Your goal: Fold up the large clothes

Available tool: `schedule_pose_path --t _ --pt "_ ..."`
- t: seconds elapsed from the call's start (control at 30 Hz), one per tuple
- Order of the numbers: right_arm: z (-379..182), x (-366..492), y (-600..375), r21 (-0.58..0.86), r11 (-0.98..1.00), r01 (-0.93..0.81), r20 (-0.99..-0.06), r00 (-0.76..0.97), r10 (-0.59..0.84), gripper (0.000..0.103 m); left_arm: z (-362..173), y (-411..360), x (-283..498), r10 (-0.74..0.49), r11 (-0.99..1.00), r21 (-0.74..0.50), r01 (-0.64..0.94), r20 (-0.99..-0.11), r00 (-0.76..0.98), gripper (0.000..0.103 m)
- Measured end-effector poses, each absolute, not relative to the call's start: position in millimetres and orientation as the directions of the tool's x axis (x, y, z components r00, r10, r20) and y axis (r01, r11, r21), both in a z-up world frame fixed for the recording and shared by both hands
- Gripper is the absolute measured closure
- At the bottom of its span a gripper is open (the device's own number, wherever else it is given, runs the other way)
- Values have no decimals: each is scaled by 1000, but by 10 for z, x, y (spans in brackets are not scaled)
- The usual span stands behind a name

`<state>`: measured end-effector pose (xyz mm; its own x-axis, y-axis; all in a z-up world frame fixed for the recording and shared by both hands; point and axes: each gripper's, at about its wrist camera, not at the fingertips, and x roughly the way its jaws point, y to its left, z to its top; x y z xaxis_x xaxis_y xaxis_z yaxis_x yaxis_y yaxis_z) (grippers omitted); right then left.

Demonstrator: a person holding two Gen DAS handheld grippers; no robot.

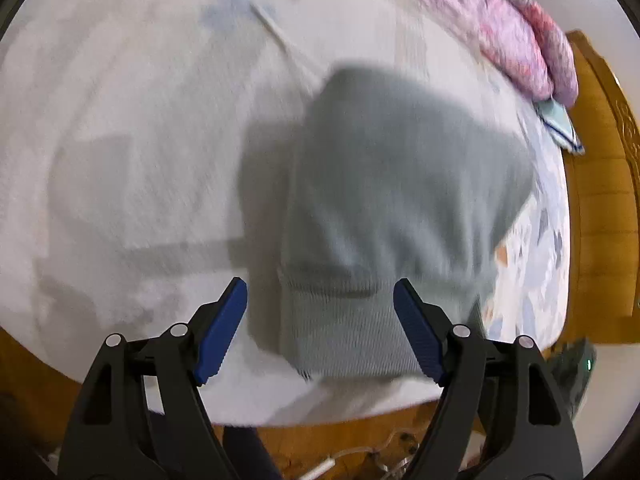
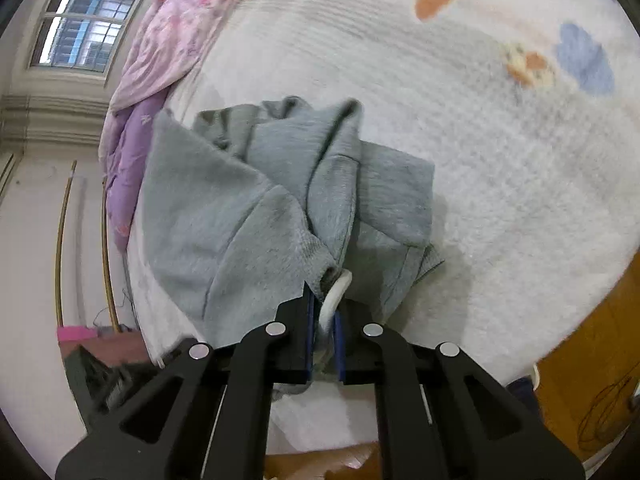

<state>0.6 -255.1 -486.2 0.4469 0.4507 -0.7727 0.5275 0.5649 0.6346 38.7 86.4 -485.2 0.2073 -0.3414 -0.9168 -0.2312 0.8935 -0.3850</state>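
My right gripper [image 2: 323, 320] was clenched on the grey sweatshirt [image 2: 256, 208], which lay bunched on the bed [image 2: 500, 184]. My left gripper [image 1: 320, 308] hung released over its ribbed hem [image 1: 344, 332]. To fold cleanly, I judged I should pinch that hem and tension both ends evenly.

Grey sweatshirt [image 2: 248, 208]; white blanket [image 2: 500, 200], orange-blue motifs; pink floral quilt [image 2: 172, 36]; blue jaws.

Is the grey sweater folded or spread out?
Partly folded: the sweater lies bunched in overlapping layers on the bed, its edge pinched by the right tongs.
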Motion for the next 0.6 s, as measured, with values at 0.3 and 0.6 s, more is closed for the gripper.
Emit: schedule_pose_path --t 0.3,0.6 --pt "-4746 74 -2738 581 625 521 -813 359 458 91 -4757 940 999 -187 947 -235 -218 -958 218 27" --pt "-4184 812 -2456 545 813 205 -803 407 435 94 -4952 604 1221 -254 958 -271 -97 -954 158 41"
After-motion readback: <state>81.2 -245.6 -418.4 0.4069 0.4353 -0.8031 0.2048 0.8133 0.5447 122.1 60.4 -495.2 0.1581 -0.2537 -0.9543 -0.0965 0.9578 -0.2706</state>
